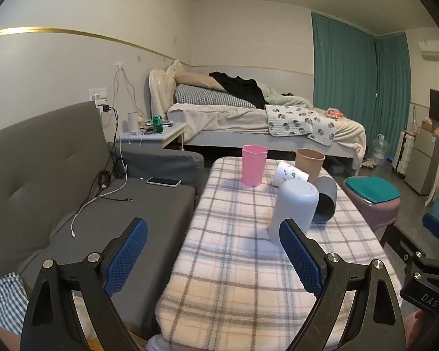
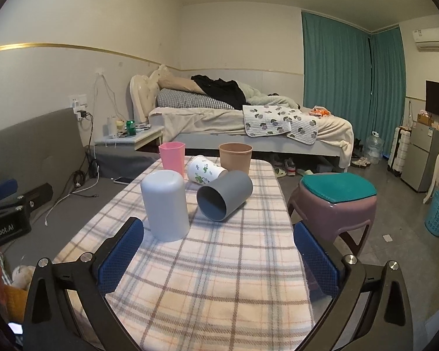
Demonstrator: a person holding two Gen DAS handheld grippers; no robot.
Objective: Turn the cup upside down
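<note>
Several cups sit on a plaid-covered table (image 2: pixel 219 278). A light grey cup (image 2: pixel 166 204) stands upside down nearest me; it also shows in the left wrist view (image 1: pixel 294 212). A dark grey cup (image 2: pixel 225 194) lies on its side, mouth toward me. A white floral cup (image 2: pixel 205 172) lies on its side behind it. A pink cup (image 2: pixel 172 155) and a tan cup (image 2: pixel 235 156) stand upright at the far end. My left gripper (image 1: pixel 213 242) is open and empty, over the table's left edge. My right gripper (image 2: pixel 219 241) is open and empty, short of the cups.
A grey sofa (image 1: pixel 58 175) with a phone (image 1: pixel 163 181) and cables lies left of the table. A purple stool with a teal cushion (image 2: pixel 336 201) stands to the right. A bed (image 2: pixel 248 122) and a nightstand (image 2: pixel 131 137) are behind.
</note>
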